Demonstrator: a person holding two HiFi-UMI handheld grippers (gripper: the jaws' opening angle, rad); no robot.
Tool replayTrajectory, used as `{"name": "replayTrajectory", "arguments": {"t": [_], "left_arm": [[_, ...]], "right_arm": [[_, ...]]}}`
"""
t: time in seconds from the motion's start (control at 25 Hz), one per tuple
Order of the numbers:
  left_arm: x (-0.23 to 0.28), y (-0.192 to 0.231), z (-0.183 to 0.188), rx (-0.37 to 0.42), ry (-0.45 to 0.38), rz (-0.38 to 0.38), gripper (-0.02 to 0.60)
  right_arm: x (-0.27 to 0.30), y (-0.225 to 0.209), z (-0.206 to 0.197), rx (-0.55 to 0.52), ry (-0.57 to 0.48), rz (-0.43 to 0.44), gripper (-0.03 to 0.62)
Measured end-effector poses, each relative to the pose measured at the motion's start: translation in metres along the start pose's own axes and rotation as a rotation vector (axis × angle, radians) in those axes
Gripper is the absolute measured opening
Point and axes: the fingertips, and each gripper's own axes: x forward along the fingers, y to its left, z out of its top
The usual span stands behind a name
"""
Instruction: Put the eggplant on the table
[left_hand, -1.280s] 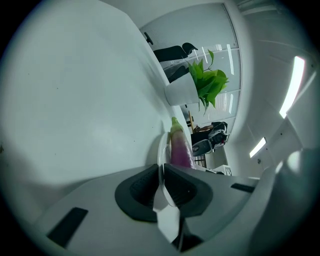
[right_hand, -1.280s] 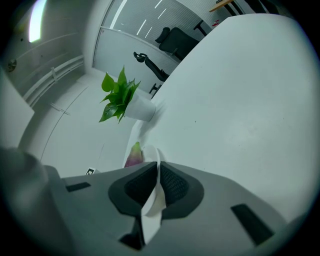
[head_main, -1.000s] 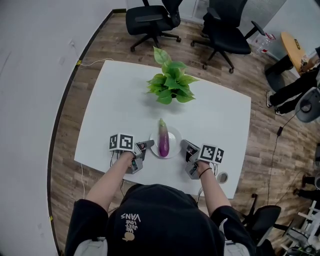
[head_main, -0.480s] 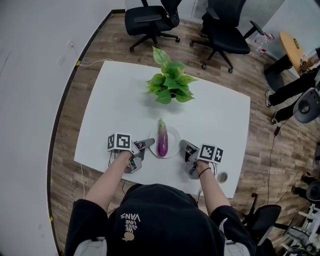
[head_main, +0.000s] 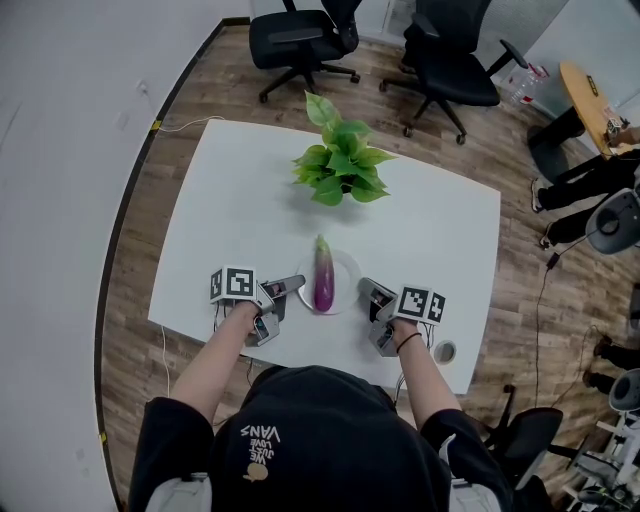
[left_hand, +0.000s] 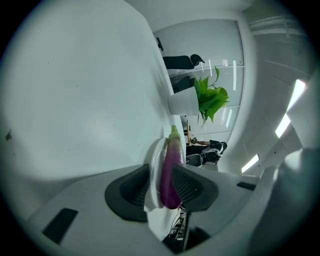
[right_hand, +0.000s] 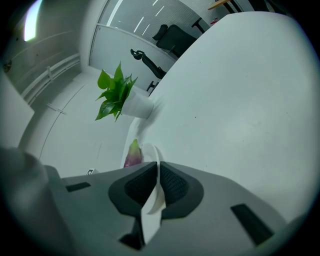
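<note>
My left gripper (left_hand: 162, 187) had just opened its jaws wide, straddling the long purple eggplant (head_main: 324, 280) on the small white plate (head_main: 346, 268). My right gripper (head_main: 372, 295) pinched that plate's rim. I judged the grasp came next.

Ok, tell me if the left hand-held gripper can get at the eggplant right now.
Probably yes: the left hand-held gripper has just been opening its jaws, and the eggplant already stands between them, nothing blocking, though the plate rim is there too.

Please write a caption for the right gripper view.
Right gripper clamps the white plate by its rim; eggplant on it, potted plant beyond.
</note>
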Motion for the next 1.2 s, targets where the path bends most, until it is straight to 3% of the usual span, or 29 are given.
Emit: {"name": "replayTrajectory", "arguments": {"t": [0.28, 0.96, 1.04, 1.12, 1.2], "left_arm": [[-0.0082, 0.0022, 0.0048, -0.020, -0.041, -0.015, 0.130], [-0.0070, 0.0008, 0.0031, -0.016, -0.034, -0.022, 0.130], [-0.0071, 0.0003, 0.0033, -0.014, -0.038, -0.026, 0.130], [-0.0072, 0.0003, 0.0033, -0.014, -0.041, -0.028, 0.130], [-0.0069, 0.0008, 0.0033, -0.016, -0.040, -0.028, 0.130]], "right_arm": [[0.0001, 0.0001, -0.0005, -0.002, 0.001, -0.001, 0.021], [-0.0020, 0.0019, 0.0035, -0.014, -0.012, -0.008, 0.021], [-0.0032, 0.0030, 0.0055, -0.017, -0.020, -0.006, 0.038], [-0.0034, 0.0045, 0.0064, -0.019, -0.020, -0.001, 0.101], [-0.0023, 0.0052, 0.0064, -0.022, -0.016, 0.003, 0.101]]}}
